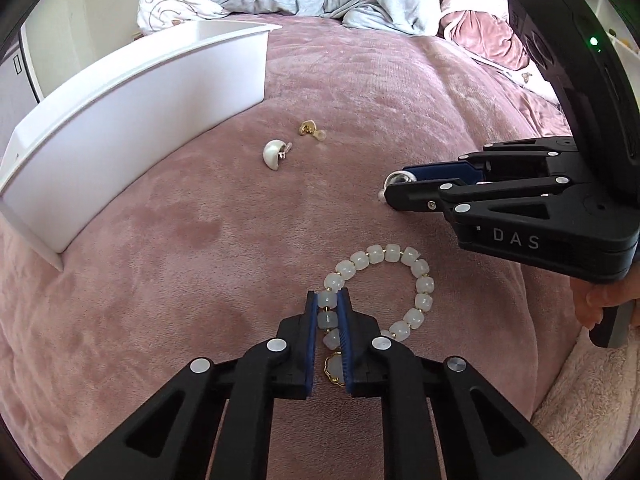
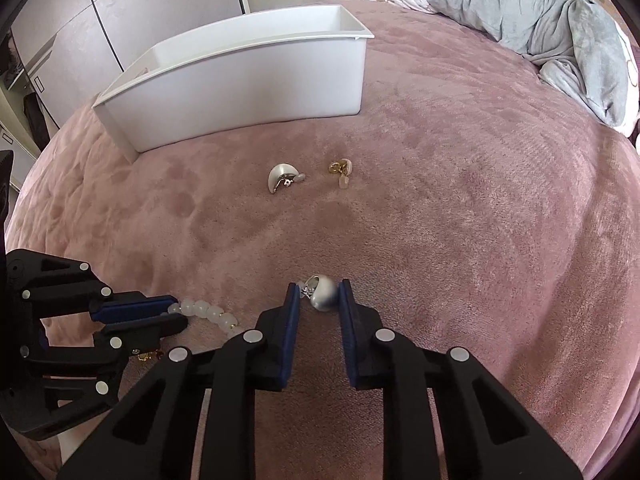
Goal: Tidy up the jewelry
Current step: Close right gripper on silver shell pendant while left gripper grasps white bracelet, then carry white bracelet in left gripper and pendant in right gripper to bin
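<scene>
A white bead bracelet with a gold charm lies on the pink blanket. My left gripper is shut on its left side; it also shows in the right wrist view, with the beads trailing out. My right gripper straddles a silver dome earring on the blanket, jaws close around it with a small gap on the left; it also shows in the left wrist view. A pearl dome earring and a small gold earring lie farther off.
A white open bin stands on the blanket behind the earrings. Rumpled grey and floral bedding lies at the far right. Grey wardrobe doors are beyond the bed.
</scene>
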Tool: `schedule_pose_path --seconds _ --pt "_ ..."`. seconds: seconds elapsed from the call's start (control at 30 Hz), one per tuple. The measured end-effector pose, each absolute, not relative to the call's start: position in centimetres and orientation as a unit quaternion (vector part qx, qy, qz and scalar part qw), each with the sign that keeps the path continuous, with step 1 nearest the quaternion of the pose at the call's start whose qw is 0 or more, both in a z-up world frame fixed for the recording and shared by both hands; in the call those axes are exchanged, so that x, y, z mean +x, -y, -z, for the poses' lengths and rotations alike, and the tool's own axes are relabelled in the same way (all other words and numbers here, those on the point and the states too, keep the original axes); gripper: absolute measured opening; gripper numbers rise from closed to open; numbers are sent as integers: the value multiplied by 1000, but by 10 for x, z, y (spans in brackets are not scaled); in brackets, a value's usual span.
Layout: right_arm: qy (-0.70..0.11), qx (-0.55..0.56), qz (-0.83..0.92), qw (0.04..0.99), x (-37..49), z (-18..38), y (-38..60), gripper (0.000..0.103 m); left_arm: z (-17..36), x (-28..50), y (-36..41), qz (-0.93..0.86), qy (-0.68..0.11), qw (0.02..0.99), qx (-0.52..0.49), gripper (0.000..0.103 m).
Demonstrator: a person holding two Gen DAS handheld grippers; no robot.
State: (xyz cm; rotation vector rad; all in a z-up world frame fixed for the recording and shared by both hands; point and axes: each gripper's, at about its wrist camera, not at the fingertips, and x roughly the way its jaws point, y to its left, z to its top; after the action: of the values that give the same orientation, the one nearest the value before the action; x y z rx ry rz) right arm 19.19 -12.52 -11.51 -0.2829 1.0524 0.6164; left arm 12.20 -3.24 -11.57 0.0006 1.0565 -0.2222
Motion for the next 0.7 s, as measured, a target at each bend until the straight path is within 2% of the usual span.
schedule_pose_path --seconds 0.7 --pt "-484 -134 -260 825 190 109 132 19 67 130 8 87 -453 887 12 15"
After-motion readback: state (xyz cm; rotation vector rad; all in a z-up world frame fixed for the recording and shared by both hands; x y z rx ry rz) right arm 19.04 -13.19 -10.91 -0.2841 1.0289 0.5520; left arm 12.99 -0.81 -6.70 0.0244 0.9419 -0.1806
